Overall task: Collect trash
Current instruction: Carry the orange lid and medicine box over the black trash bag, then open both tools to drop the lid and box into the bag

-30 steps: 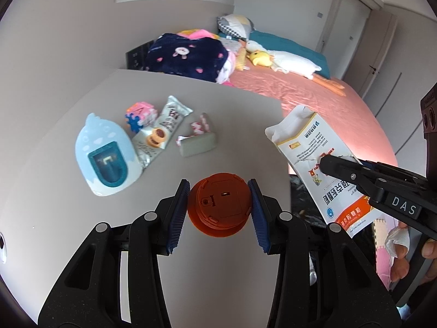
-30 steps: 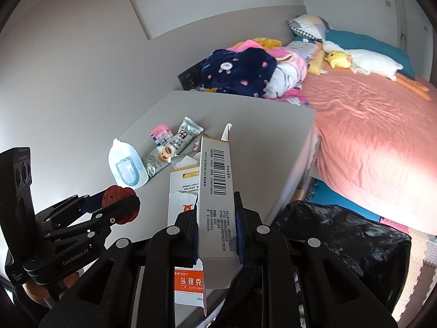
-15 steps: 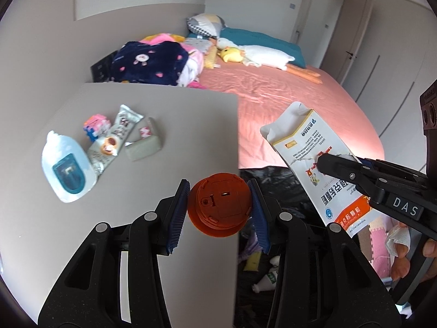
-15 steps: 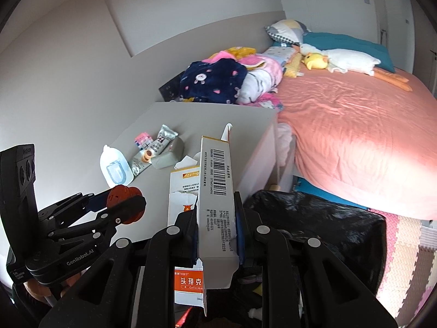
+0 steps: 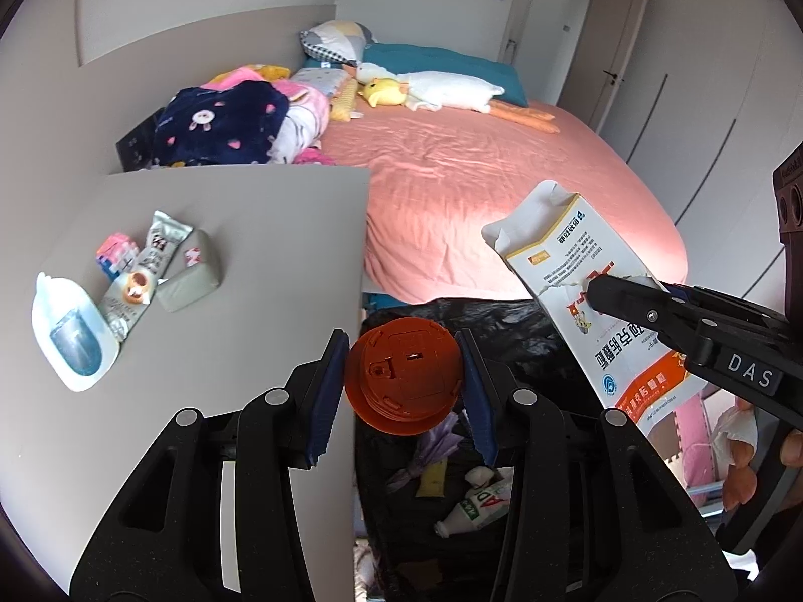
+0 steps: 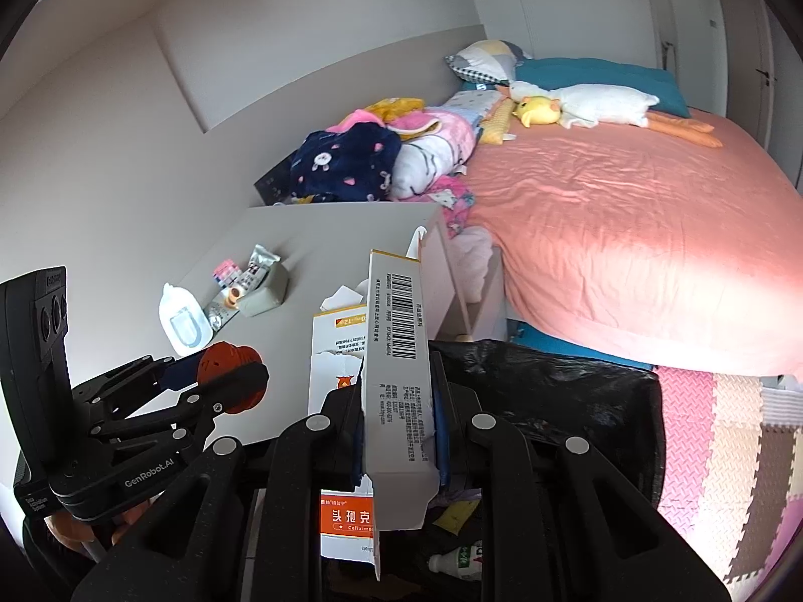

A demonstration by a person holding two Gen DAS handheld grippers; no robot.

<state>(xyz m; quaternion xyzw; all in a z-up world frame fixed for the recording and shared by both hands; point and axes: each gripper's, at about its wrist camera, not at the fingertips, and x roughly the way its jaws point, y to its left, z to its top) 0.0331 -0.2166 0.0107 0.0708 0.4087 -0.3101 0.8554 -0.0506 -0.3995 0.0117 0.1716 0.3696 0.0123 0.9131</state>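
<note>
A round orange plastic disc (image 5: 404,376) is clamped between the blue pads of the left gripper (image 5: 404,381) at lower centre of the left wrist view, held just past the table edge and above the open black trash bag (image 5: 507,321). A torn white and orange cardboard medicine box (image 6: 396,376) is pinched in the closed right gripper (image 6: 399,431), centre of the right wrist view, also over the bag. A small white bottle (image 5: 474,504) and scraps are seen inside the bag at the bottom. The step in hand is judged to be the drop-off: both pieces are carried and positioned, not yet released. Opening of the jaws over the bag mouth is called for next. On the grey table (image 5: 281,220), left of frame, a silver foil sachet (image 5: 150,266), a grey pouch (image 5: 193,283) and a white and blue plastic container (image 5: 70,336) are left lying.
</note>
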